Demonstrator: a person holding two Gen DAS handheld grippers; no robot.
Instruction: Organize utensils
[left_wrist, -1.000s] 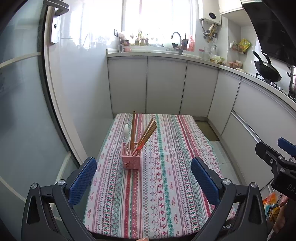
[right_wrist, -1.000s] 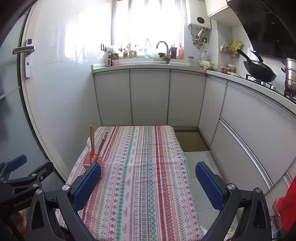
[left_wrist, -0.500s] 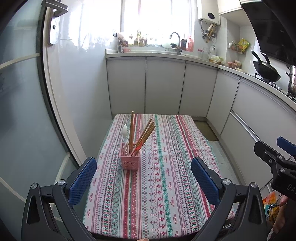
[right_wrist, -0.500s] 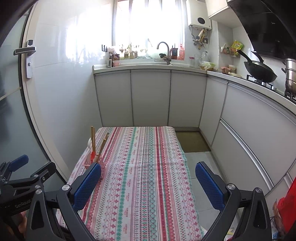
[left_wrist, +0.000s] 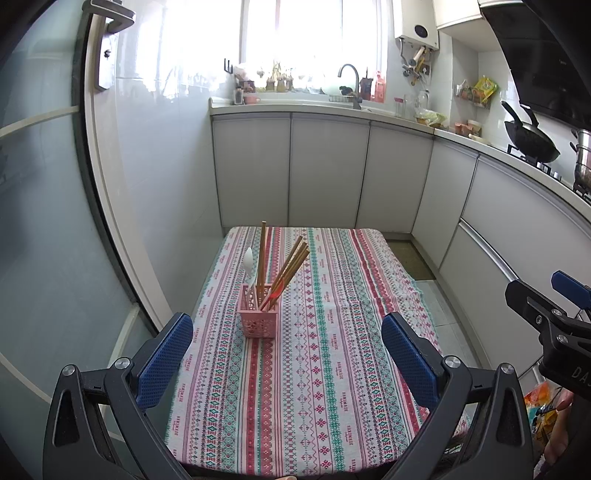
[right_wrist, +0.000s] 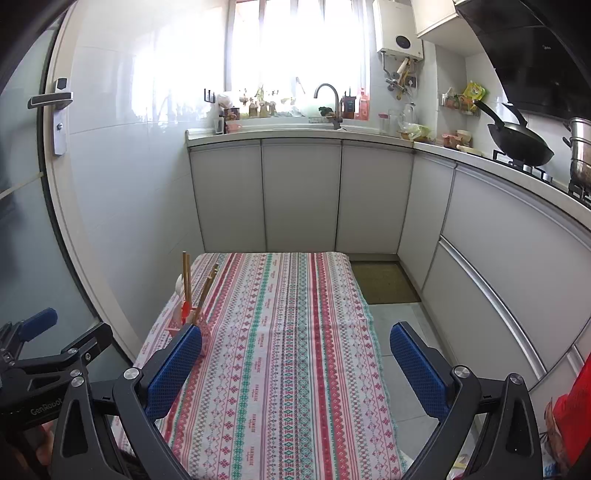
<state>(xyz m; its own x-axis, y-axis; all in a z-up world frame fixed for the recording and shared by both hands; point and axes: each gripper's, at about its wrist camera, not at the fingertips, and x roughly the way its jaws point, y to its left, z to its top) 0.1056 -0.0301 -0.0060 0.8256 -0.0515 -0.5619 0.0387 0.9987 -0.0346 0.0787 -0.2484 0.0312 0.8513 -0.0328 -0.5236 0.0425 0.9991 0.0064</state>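
Observation:
A pink lattice utensil holder (left_wrist: 258, 322) stands on the left half of the striped tablecloth (left_wrist: 332, 350). It holds several wooden chopsticks (left_wrist: 291, 265), a white spoon (left_wrist: 249, 263) and a red-tipped utensil. My left gripper (left_wrist: 288, 356) is open and empty, held back near the table's front edge, short of the holder. My right gripper (right_wrist: 295, 363) is open and empty over the table's near end. In the right wrist view the holder (right_wrist: 186, 319) is partly hidden behind my left fingertip (right_wrist: 177, 363).
White base cabinets (left_wrist: 325, 173) run along the back and right, with a sink tap (left_wrist: 351, 79), a wok (left_wrist: 530, 138) and a steel pot (left_wrist: 583, 155) on the counter. A glass door (left_wrist: 44, 221) is on the left. Tiled floor lies right of the table.
Both grippers have drifted slightly back and up. The holder looks a little farther away. Both stay open.

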